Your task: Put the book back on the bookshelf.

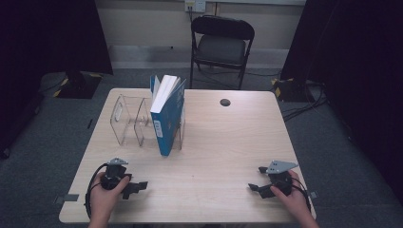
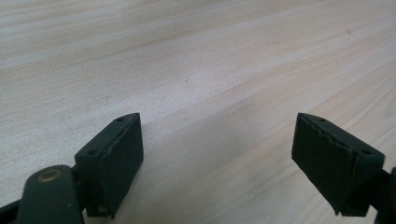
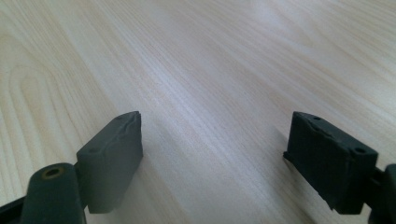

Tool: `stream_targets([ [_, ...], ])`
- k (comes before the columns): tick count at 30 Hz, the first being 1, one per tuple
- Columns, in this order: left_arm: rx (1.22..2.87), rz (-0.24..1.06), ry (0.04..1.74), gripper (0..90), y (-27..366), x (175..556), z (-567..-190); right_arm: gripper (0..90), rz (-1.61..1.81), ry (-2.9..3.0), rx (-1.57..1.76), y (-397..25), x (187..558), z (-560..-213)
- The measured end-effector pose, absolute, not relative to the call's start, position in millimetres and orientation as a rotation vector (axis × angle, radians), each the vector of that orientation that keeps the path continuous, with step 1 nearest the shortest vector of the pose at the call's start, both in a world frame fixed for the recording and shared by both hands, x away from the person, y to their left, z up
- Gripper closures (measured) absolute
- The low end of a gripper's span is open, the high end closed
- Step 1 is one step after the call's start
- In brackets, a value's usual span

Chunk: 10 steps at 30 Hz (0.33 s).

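A blue book (image 1: pixel 167 114) stands upright, leaning in the right end of a clear plastic rack (image 1: pixel 130 119) at the table's back left. My left gripper (image 1: pixel 137 186) rests near the front left edge, held by a hand, jaws pointing right. In the left gripper view the left gripper (image 2: pixel 217 140) is open over bare wood. My right gripper (image 1: pixel 255 180) sits near the front right edge, jaws pointing left. In the right gripper view the right gripper (image 3: pixel 215 140) stands open with nothing between its fingers.
The light wooden table (image 1: pixel 223 142) has a round black cable hole (image 1: pixel 225 102) at the back. A black folding chair (image 1: pixel 221 45) stands behind the table. Cables lie on the grey carpet at the right.
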<state>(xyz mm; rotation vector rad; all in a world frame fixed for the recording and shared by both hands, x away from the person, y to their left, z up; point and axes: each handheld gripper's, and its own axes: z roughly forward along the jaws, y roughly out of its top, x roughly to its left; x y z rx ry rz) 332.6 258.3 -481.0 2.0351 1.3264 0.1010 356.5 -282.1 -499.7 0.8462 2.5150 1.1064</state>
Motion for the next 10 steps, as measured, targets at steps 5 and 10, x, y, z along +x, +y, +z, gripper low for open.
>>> stream_targets([
  [5,2.031,0.121,1.318,16.1,258.2,330.8,-482.1,17.7,1.105,2.514,0.844,-282.3,355.9,-499.7],
  [10,2.045,0.13,1.308,16.0,257.0,330.6,-482.1,17.7,1.108,2.515,0.844,-282.3,356.0,-499.8],
])
